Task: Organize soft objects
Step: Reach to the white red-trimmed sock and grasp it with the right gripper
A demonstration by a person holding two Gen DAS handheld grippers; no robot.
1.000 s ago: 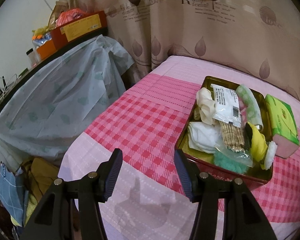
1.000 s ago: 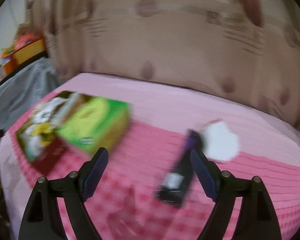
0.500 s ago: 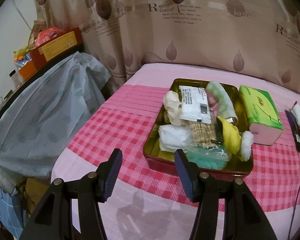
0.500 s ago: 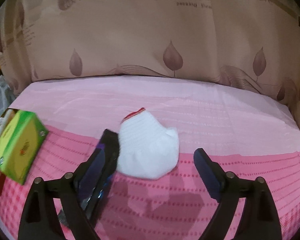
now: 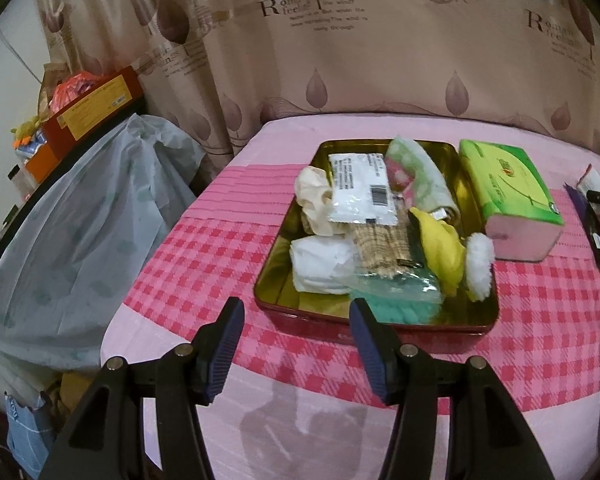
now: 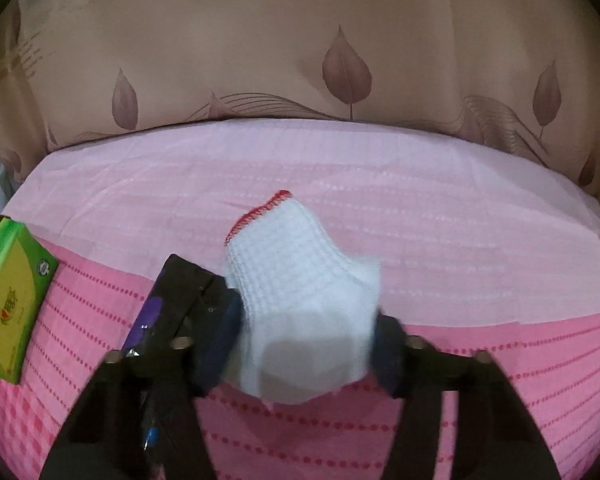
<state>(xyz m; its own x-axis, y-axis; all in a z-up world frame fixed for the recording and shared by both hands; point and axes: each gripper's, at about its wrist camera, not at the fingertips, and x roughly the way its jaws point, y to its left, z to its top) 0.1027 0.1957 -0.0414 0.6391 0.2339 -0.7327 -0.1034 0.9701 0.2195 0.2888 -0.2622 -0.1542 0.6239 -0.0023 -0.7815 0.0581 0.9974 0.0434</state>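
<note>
A: Right gripper (image 6: 306, 344)?
B: Jaws straddle the white glove (image 6: 300, 300) on the bed (image 6: 460, 220); clamped or not, can't tell. Left gripper (image 5: 296, 344) wide, empty, at the near edge.
A: Progress?
B: Tin tray (image 5: 380, 330) beyond already full; glove's left.

Leaf-print curtain (image 5: 380, 60) behind bed, grey cover (image 5: 80, 220) at left.
</note>
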